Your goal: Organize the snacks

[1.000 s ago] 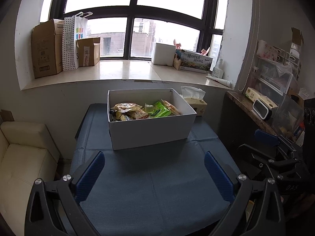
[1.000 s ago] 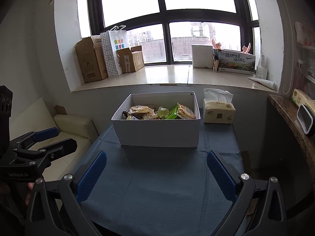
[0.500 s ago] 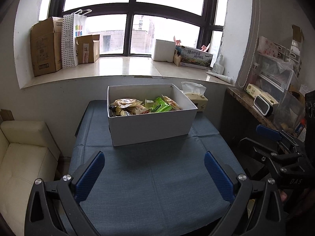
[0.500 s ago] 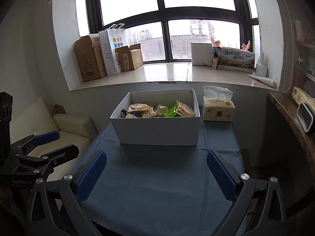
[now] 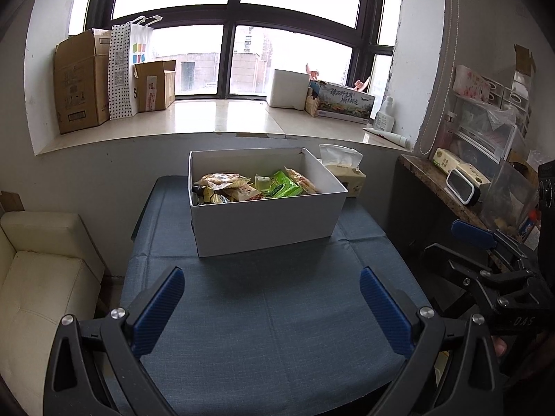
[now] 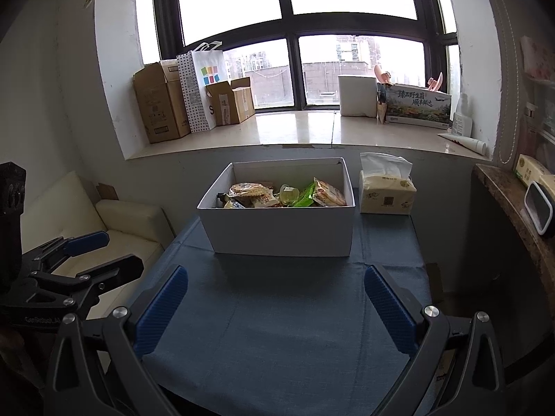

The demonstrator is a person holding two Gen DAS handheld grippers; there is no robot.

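Observation:
A white cardboard box (image 5: 267,222) (image 6: 281,230) stands on the far half of a table with a blue cloth (image 5: 270,322) (image 6: 295,319). Inside lie several snack packets (image 5: 239,190) (image 6: 253,196), among them a green one (image 5: 282,187) (image 6: 303,197) and an orange-red one (image 6: 327,194). My left gripper (image 5: 270,305) hangs open over the near part of the table, nothing between its blue pads. My right gripper (image 6: 275,301) is likewise open and holds nothing. Each gripper shows in the other's view, at the side edge (image 5: 485,260) (image 6: 69,270).
A tissue pack (image 5: 343,171) (image 6: 386,190) sits right of the box. A cream sofa (image 5: 38,277) (image 6: 93,222) stands left of the table. A dark counter with clutter (image 5: 461,187) runs along the right. Cardboard boxes (image 5: 83,83) and a paper bag (image 6: 201,86) line the window sill.
Both cameras have risen a little and tilted down, so the box sits lower and shows more of its inside. The grippers stay open.

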